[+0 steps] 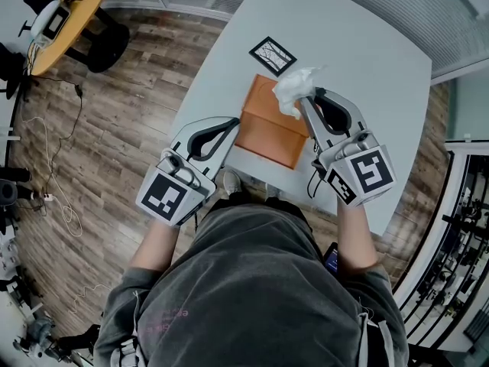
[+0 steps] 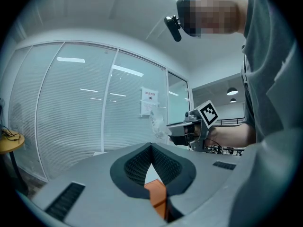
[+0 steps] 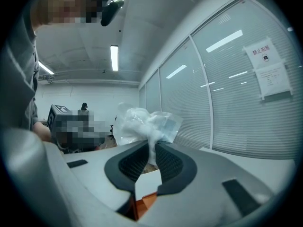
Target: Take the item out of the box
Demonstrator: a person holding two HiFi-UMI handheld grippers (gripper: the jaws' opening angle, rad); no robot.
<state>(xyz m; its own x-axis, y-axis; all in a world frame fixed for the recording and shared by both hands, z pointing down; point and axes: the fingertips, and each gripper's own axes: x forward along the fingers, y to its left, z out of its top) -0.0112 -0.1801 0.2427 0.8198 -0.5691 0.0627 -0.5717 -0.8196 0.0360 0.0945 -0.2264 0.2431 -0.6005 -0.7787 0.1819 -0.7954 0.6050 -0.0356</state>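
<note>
Right gripper (image 3: 154,149) jaws pinch the crumpled clear plastic bag (image 3: 144,124), held just above the flat orange cardboard box (image 1: 269,128) on the grey surface (image 1: 367,60). Left gripper (image 2: 151,148) jaws pressed together, tips at the box's left edge.

The box (image 1: 267,128) lies on the table (image 1: 367,60), a framed picture (image 1: 273,55) just behind it.

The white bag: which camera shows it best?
Right gripper view: the bag looms large, pinched in the right gripper. Head view shows it small by the orange box; left gripper view, tiny and faraway.
</note>
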